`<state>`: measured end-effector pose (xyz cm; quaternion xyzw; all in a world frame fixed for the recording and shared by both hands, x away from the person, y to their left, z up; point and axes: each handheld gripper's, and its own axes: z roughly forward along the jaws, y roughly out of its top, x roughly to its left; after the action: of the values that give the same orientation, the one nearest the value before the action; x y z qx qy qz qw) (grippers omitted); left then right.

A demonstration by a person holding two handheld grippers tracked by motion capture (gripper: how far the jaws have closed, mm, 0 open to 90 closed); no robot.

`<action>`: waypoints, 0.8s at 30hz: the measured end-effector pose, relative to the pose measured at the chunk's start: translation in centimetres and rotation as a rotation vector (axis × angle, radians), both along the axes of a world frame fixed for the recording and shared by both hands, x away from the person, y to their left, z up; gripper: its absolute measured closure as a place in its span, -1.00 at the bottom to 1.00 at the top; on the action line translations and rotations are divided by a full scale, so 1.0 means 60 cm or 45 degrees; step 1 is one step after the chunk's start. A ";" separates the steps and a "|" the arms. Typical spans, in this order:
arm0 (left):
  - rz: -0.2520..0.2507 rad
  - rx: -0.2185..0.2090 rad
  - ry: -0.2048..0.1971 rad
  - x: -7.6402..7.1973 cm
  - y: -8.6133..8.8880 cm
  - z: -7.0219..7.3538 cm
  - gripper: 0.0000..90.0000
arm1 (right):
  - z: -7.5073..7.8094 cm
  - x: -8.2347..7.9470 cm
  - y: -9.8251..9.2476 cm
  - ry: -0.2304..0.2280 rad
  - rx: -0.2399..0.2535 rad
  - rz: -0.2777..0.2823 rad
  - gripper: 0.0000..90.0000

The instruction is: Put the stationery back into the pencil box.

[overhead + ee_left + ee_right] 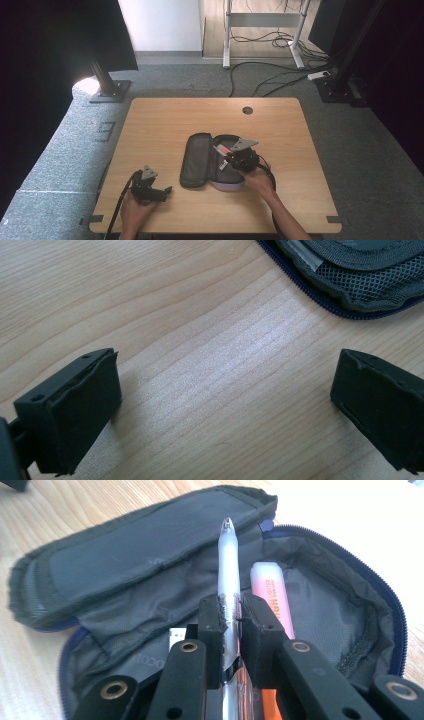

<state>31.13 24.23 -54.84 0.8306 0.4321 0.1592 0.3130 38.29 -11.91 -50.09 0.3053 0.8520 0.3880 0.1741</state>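
R tool (pixel 231 617) clamped on white pen (pixel 228 565) over open pencil case (pixel 150 560); L tool (pixel 225 405) jaws apart above desk (pixel 175 315).

A wooden bench (pixel 165 125) stands on grey carpet (pixel 60 165); cables (pixel 270 75) lie beyond its far edge, perhaps under a desk (pixel 262 20).

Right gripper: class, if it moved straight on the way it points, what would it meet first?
Probably the open pencil case: the right gripper, shut on a pen, points into it beside a highlighter; depth is unclear.
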 end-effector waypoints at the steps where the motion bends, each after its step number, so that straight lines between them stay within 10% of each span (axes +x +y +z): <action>1: 0.000 0.000 0.000 0.000 0.000 0.000 -1.00 | -0.006 0.003 0.002 0.005 -0.006 -0.007 0.74; 24: 0.000 0.000 0.000 0.000 0.000 0.000 -1.00 | -0.044 0.012 0.018 0.039 -0.050 0.005 0.69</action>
<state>31.13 24.23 -54.84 0.8306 0.4322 0.1592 0.3130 39.02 -10.83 -52.71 0.3061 0.8626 0.3668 0.1664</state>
